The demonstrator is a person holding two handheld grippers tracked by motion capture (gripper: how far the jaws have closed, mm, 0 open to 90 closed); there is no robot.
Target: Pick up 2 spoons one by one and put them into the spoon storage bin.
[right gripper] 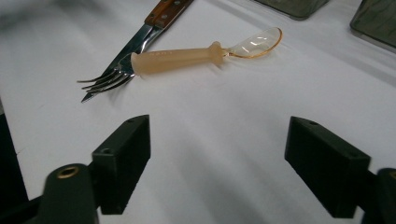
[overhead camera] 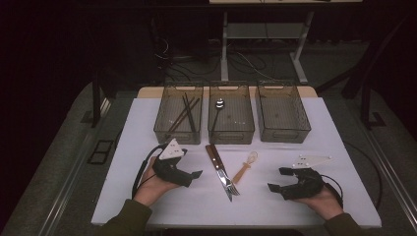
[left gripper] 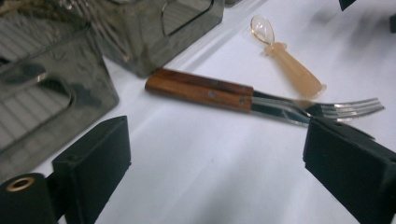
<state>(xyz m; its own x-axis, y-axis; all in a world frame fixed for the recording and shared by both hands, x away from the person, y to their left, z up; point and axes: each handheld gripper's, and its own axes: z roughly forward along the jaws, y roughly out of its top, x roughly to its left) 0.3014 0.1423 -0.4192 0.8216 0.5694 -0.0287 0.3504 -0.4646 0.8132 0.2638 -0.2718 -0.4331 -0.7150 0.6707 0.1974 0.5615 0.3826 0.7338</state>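
Note:
A fork and a knife, both with wooden handles, lie side by side at the middle of the white table. Just right of them rests a small orange plastic spoon. My left gripper is low over the table to their left, open and empty, with its jaws pointing at them. In the left gripper view the fork and spoon lie beyond the wide jaws of the gripper. My right gripper rests open at the right, facing the spoon and fork.
Three smoky clear bins stand in a row at the back. The left bin holds dark chopsticks. In the middle bin is a metal spoon. The right bin looks empty. Dark floor surrounds the table.

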